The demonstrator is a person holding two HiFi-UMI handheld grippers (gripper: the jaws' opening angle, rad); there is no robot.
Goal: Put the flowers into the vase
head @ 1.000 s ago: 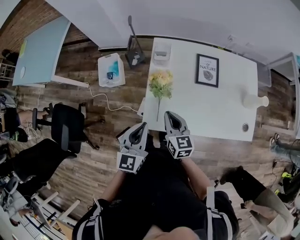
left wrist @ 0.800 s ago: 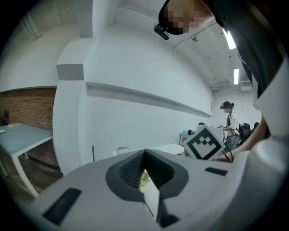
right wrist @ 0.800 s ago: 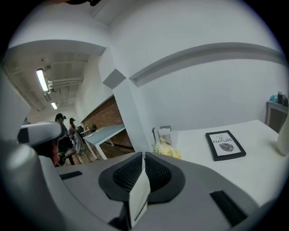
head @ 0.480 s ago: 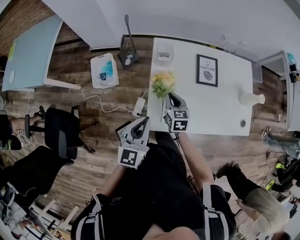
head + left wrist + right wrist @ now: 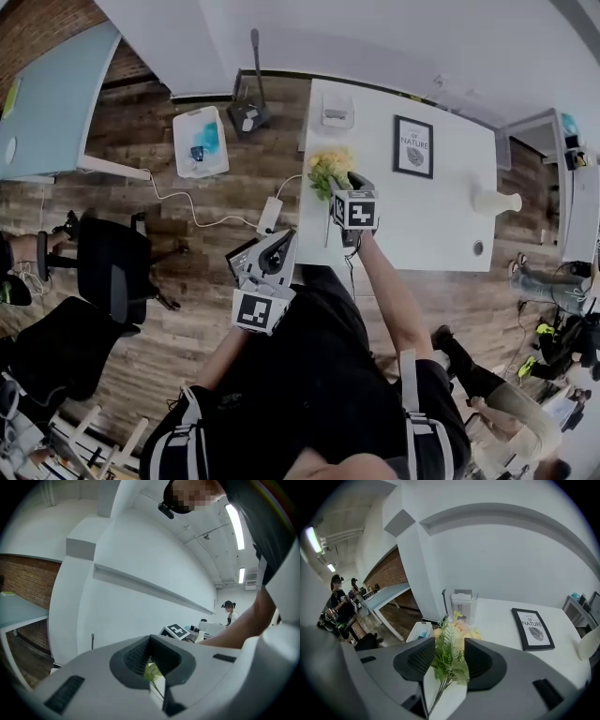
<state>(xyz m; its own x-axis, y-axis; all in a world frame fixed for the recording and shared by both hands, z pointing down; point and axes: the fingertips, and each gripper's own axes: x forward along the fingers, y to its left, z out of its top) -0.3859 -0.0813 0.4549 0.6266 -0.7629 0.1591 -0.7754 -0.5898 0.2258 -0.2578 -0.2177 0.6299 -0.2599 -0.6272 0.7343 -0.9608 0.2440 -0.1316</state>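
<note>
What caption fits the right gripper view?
Right gripper, jaws just opening, with the yellow-and-green flower bunch between them on the white table.

Smooth matt table point(image 5: 450, 234), wood-plank floor point(image 5: 281, 141)

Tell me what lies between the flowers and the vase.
Mostly bare white table; the framed print stands just behind that line. The head view shows it.

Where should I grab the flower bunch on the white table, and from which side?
Grip the flowers at the bundled stems just below the foliage, coming from above on the near side: the bunch lies flat, blooms pointing away. The right hand-held gripper, its jaws just opened, straddles the foliage there.
</note>
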